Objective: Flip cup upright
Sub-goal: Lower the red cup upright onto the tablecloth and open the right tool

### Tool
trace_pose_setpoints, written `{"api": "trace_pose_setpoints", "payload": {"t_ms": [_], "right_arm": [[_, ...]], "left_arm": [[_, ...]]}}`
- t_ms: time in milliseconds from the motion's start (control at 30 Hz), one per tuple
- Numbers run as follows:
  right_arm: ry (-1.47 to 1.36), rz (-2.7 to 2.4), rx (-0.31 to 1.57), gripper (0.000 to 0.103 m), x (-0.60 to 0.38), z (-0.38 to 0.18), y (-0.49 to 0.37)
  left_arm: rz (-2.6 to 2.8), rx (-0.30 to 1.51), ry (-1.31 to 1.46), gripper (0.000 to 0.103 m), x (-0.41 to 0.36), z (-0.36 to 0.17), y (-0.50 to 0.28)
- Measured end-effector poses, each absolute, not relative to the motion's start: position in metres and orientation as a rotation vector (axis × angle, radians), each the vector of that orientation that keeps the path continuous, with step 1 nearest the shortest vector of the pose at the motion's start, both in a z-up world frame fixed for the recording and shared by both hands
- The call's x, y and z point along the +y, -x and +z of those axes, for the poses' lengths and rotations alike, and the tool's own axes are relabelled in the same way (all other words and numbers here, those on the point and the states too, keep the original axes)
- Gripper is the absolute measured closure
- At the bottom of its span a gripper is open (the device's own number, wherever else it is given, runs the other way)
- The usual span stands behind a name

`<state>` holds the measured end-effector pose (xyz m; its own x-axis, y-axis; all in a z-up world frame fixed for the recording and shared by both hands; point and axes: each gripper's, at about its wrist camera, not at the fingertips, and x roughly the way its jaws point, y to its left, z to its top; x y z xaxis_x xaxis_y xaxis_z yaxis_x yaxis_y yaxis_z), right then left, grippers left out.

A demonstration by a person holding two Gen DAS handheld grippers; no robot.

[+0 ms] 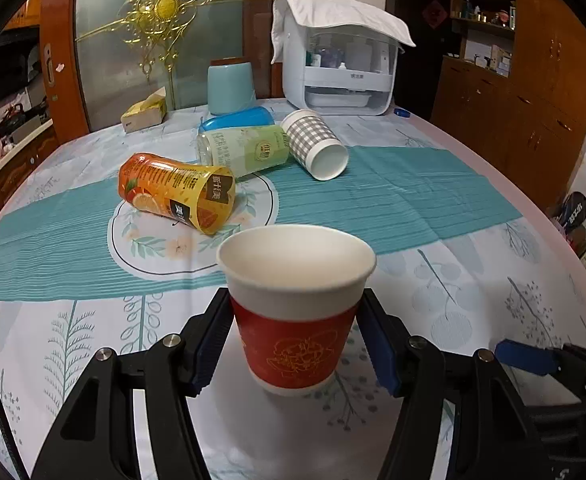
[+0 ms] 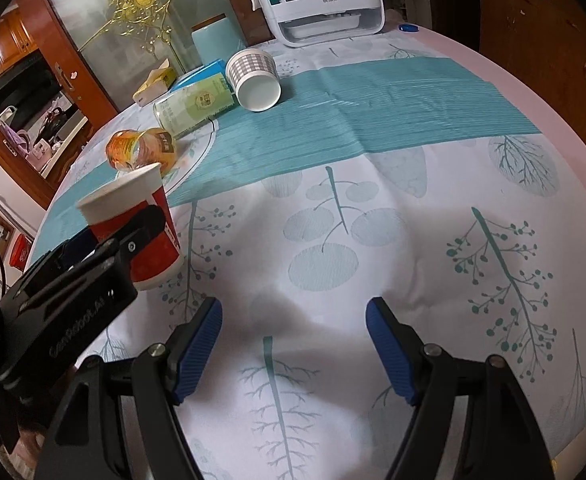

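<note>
A red paper cup (image 1: 295, 312) with a white rim stands upright on the tablecloth, mouth up. My left gripper (image 1: 295, 340) straddles it; the blue pads sit at both sides with small gaps, so the jaws look open. It also shows in the right wrist view (image 2: 149, 224), with the left gripper (image 2: 93, 256) beside it. My right gripper (image 2: 293, 340) is open and empty over bare cloth to the cup's right. A grey checked cup (image 1: 315, 144) lies on its side farther back, also in the right wrist view (image 2: 255, 74).
An orange juice cup (image 1: 177, 192), a green bottle (image 1: 245, 148) and a blue bottle (image 1: 237, 120) lie on their sides mid-table. A light blue canister (image 1: 230, 86), a tissue box (image 1: 145, 112) and a white appliance (image 1: 339, 68) stand at the back. The table edge curves at right.
</note>
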<state>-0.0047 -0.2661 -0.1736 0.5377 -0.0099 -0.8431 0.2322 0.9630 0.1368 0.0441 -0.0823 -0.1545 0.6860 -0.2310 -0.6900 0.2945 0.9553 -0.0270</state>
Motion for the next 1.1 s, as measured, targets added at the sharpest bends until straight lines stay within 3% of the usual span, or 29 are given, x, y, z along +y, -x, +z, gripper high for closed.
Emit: {"api": "trace_pose_setpoints", "payload": {"t_ms": [333, 533, 1100], "right_arm": [[-0.226, -0.181, 0.987, 0.028, -0.268, -0.177, 0.017], [-0.230, -0.196, 0.971, 0.028, -0.270, -0.174, 0.022], [-0.182, -0.181, 0.889, 0.028, -0.253, -0.147, 0.036]], "left_arm": [[-0.314, 0.785, -0.094, 0.041, -0.080, -0.161, -0.020], [-0.289, 0.846, -0.087, 0.026, -0.074, -0.163, -0.017], [-0.206, 0.823, -0.128, 0.018, -0.053, -0.114, 0.020]]}}
